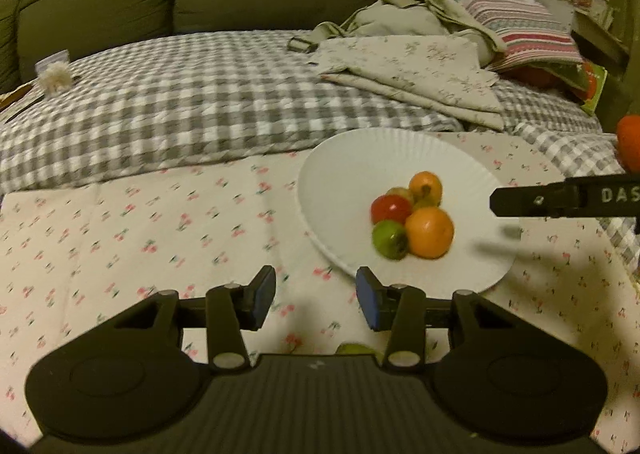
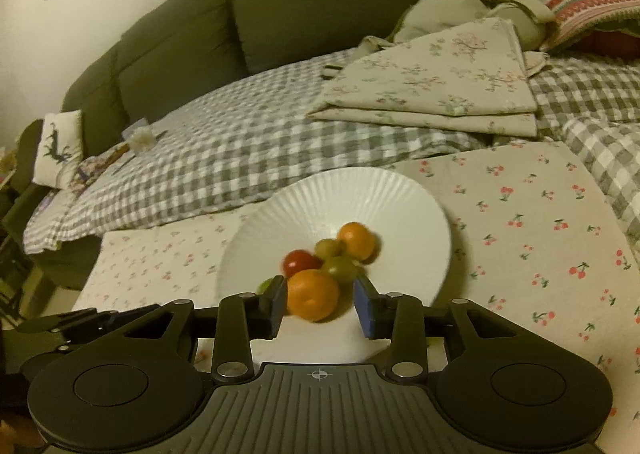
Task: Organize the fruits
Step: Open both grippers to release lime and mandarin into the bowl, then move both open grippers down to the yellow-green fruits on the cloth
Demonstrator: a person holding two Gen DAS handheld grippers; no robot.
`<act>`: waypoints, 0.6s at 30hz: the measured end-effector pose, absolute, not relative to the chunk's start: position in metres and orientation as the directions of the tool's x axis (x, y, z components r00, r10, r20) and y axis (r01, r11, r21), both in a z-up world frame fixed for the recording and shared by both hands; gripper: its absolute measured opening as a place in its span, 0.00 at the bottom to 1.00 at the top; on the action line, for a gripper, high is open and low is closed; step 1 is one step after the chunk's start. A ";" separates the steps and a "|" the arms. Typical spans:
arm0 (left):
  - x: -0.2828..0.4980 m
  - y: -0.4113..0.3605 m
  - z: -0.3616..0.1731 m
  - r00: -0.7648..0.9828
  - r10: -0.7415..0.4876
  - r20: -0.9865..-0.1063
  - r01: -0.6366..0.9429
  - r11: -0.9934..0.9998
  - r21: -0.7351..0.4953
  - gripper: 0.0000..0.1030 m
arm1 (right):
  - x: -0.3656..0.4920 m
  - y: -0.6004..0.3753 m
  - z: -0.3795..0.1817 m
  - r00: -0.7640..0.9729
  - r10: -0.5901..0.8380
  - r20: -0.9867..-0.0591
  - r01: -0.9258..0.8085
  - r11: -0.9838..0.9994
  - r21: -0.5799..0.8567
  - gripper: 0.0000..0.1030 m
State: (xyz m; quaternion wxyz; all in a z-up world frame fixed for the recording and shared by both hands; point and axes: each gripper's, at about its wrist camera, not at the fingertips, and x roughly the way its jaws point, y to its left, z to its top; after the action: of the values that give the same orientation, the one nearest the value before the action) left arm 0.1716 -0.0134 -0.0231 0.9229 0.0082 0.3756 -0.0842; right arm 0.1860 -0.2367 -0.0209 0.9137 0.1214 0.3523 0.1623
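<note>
Fruits (image 2: 320,266) sit piled on the white plate (image 2: 360,193). Right gripper (image 2: 320,304) fingers are spread wide around the front orange (image 2: 312,294), not squeezing it. Left gripper (image 1: 316,302) hangs wide open, empty.

White ribbed plate (image 2: 400,201) holds orange (image 2: 313,294), red (image 2: 301,260) and green (image 2: 340,268) fruits; cherry-print cloth (image 2: 520,213), grey gingham bedspread (image 2: 240,141), olive sofa (image 2: 280,13).

The bed (image 1: 160,105) has a grey checked cover. At the lower part of the frame a cherry-print cloth (image 1: 140,230) lies on it, carrying a white plate (image 1: 352,157). At upper right lie folded floral sheets (image 1: 416,69).
</note>
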 end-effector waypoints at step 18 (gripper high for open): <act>0.134 0.009 -0.019 0.690 -0.127 -0.712 0.095 0.992 -0.084 0.63 | 0.130 -0.206 0.012 0.687 0.430 -0.586 -0.366 0.901 0.232 0.47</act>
State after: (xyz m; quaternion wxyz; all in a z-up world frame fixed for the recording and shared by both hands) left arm 0.1342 0.0093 -0.0185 0.9191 -0.0204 0.3888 -0.0605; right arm 0.1295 -0.2061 0.0115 0.9172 0.0483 0.3307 0.2167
